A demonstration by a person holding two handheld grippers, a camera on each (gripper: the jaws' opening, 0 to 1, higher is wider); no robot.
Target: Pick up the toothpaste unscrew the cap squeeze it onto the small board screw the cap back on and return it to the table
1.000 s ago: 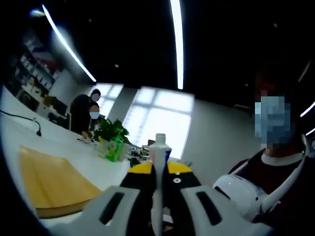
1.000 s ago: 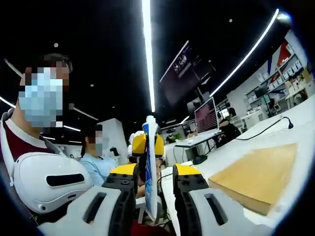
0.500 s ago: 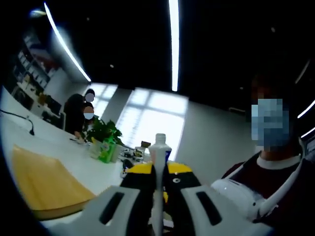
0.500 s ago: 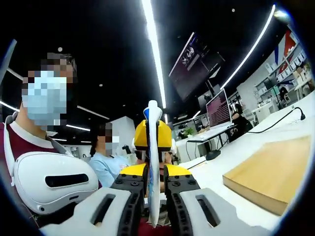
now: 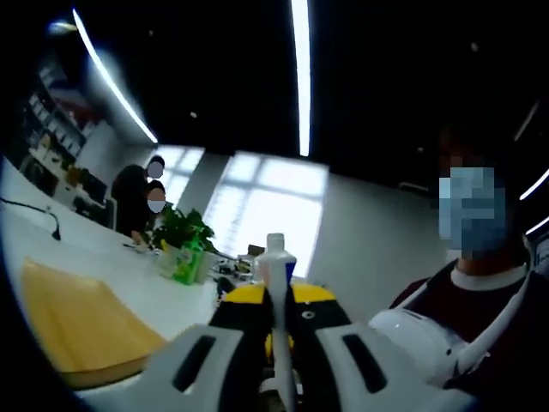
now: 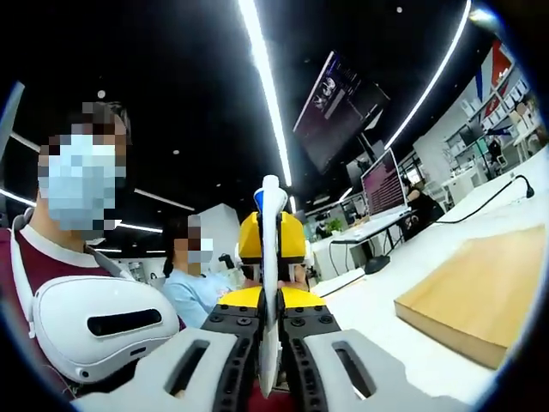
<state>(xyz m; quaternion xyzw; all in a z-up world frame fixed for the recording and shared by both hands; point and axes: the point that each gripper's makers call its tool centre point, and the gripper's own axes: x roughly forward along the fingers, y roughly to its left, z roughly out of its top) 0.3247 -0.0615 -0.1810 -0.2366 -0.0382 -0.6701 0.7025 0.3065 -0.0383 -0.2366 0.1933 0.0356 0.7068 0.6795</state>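
Observation:
A white toothpaste tube (image 5: 275, 257) stands upright between my left gripper's (image 5: 274, 298) yellow-tipped jaws, which are shut on it; its round white end points up. In the right gripper view the same tube (image 6: 270, 223) shows edge-on as a thin white strip with a blue patch near its top. My right gripper (image 6: 268, 302) is shut on that strip. The left gripper's yellow tips (image 6: 271, 238) sit just behind the tube there. The small wooden board (image 5: 77, 326) lies on the white table (image 5: 154, 292) at lower left, and the board (image 6: 472, 300) lies at right in the right gripper view.
A person in a dark red top with a white headset (image 6: 103, 322) on the chest is close behind the grippers. A green bottle (image 5: 190, 260) and a potted plant (image 5: 183, 227) stand on the table beyond the board. Other people and monitors (image 6: 382, 184) are farther off.
My right gripper's jaws have gone from apart beside the tube to shut on it. The left gripper has kept its hold; both views shifted slightly.

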